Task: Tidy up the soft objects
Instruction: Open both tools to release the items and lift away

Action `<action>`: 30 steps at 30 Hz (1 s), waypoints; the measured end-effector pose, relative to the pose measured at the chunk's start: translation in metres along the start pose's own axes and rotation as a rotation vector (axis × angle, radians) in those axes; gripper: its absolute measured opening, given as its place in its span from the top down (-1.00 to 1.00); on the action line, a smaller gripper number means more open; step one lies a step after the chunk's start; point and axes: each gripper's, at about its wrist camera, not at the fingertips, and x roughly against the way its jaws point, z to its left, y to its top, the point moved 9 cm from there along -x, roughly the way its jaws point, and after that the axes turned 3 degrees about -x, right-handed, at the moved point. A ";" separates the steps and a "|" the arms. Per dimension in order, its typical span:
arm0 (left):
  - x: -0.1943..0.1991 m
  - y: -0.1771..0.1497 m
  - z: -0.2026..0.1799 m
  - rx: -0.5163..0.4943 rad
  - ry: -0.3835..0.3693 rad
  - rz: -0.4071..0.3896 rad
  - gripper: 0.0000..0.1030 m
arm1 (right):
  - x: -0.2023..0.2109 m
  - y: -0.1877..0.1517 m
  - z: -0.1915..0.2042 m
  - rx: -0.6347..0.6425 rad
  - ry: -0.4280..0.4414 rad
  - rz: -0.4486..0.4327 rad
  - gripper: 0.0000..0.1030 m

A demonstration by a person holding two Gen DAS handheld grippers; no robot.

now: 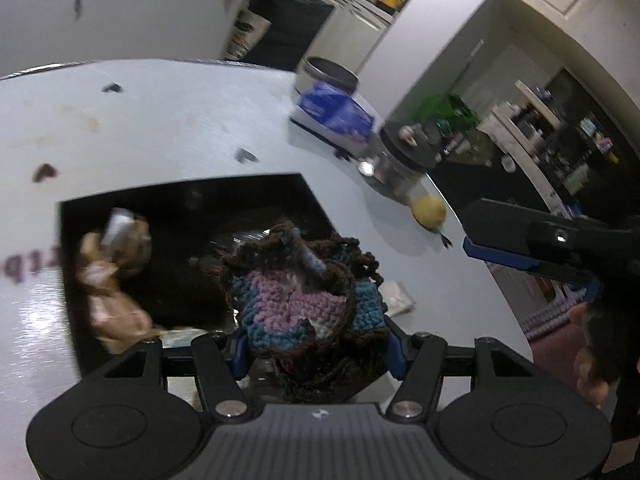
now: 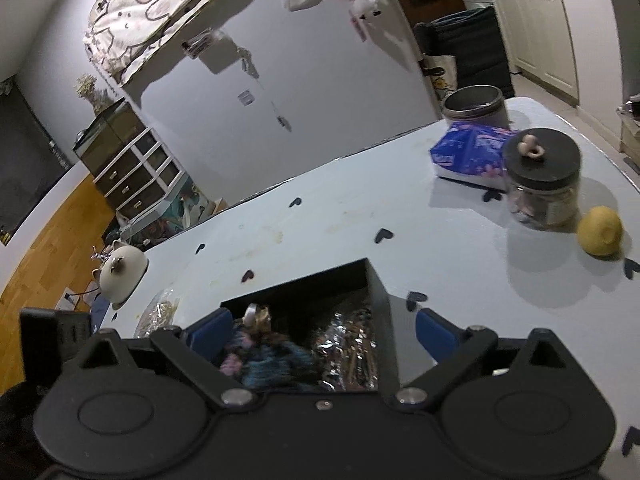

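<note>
Crochet piece (image 1: 308,304) was clamped in the left gripper (image 1: 316,350), above the black box (image 1: 184,200) on the bench (image 1: 180,128). Right gripper (image 2: 320,334) hovered with jaws apart. Best would be lowering well inside before releasing.

No legible text (table (image 1: 168,128) lettering blurred)

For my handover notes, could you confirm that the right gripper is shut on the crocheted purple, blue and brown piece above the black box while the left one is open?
Sides swapped. In the left wrist view, the left gripper is shut on the crocheted purple, blue and brown piece above the black box. The right wrist view shows the right gripper open, fingers holding nothing.
</note>
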 end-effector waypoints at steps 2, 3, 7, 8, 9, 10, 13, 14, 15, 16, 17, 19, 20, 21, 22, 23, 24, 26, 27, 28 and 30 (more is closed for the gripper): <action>-0.010 -0.001 -0.006 -0.007 -0.002 0.017 -0.38 | 0.005 -0.002 -0.005 -0.008 -0.011 -0.005 -0.92; -0.013 -0.002 -0.008 -0.006 0.003 0.020 -0.46 | 0.008 -0.003 -0.008 -0.012 -0.016 -0.008 -0.92; -0.018 -0.008 -0.009 0.024 0.004 0.035 -0.65 | 0.016 -0.006 -0.018 -0.033 -0.035 -0.017 -0.92; -0.016 -0.009 -0.008 0.031 0.002 0.035 -0.65 | 0.018 -0.006 -0.019 -0.036 -0.038 -0.019 -0.92; -0.014 -0.010 -0.007 0.039 0.002 0.033 -0.65 | 0.019 -0.007 -0.021 -0.039 -0.039 -0.020 -0.92; -0.013 -0.011 -0.006 0.043 0.003 0.030 -0.67 | 0.020 -0.008 -0.021 -0.041 -0.038 -0.020 -0.92; -0.005 -0.013 -0.003 0.048 0.022 0.020 -0.76 | 0.018 -0.010 -0.020 -0.043 -0.029 -0.011 -0.92; -0.002 -0.014 -0.002 0.046 0.030 0.014 -0.78 | 0.016 -0.010 -0.019 -0.042 -0.026 -0.008 -0.92; 0.002 -0.015 -0.001 0.044 0.036 0.008 -0.79 | 0.015 -0.010 -0.017 -0.038 -0.021 -0.005 -0.92; 0.006 -0.015 0.000 0.041 0.044 0.002 -0.80 | 0.014 -0.011 -0.014 -0.033 -0.015 -0.003 -0.92; 0.010 -0.015 0.000 0.038 0.052 -0.003 -0.84 | 0.014 -0.011 -0.012 -0.028 -0.011 -0.001 -0.92; 0.017 -0.014 0.002 0.033 0.071 -0.016 -0.90 | 0.013 -0.011 -0.006 -0.014 0.000 0.002 -0.92; 0.022 -0.013 0.003 0.034 0.081 -0.025 -0.92 | 0.013 -0.012 -0.003 -0.007 0.005 0.004 -0.92; 0.026 -0.012 0.004 0.034 0.089 -0.033 -0.92 | 0.012 -0.013 0.001 0.001 0.011 0.005 -0.92; 0.031 -0.012 0.005 0.035 0.097 -0.041 -0.93 | 0.013 -0.013 0.004 0.009 0.016 0.005 -0.92; 0.035 -0.011 0.005 0.036 0.103 -0.049 -0.95 | 0.013 -0.014 0.007 0.016 0.021 0.005 -0.92; 0.040 -0.011 0.006 0.037 0.110 -0.058 -0.96 | 0.013 -0.014 0.010 0.024 0.025 0.005 -0.92; 0.048 -0.009 0.008 0.039 0.126 -0.076 -0.99 | 0.014 -0.015 0.015 0.038 0.030 0.004 -0.92; 0.052 -0.009 0.009 0.040 0.133 -0.084 -0.99 | 0.014 -0.016 0.017 0.045 0.032 0.003 -0.92; 0.056 -0.009 0.010 0.042 0.138 -0.092 -0.99 | 0.015 -0.016 0.019 0.051 0.033 -0.001 -0.92; 0.063 -0.009 0.012 0.049 0.150 -0.106 -0.99 | 0.017 -0.017 0.023 0.060 0.037 -0.007 -0.92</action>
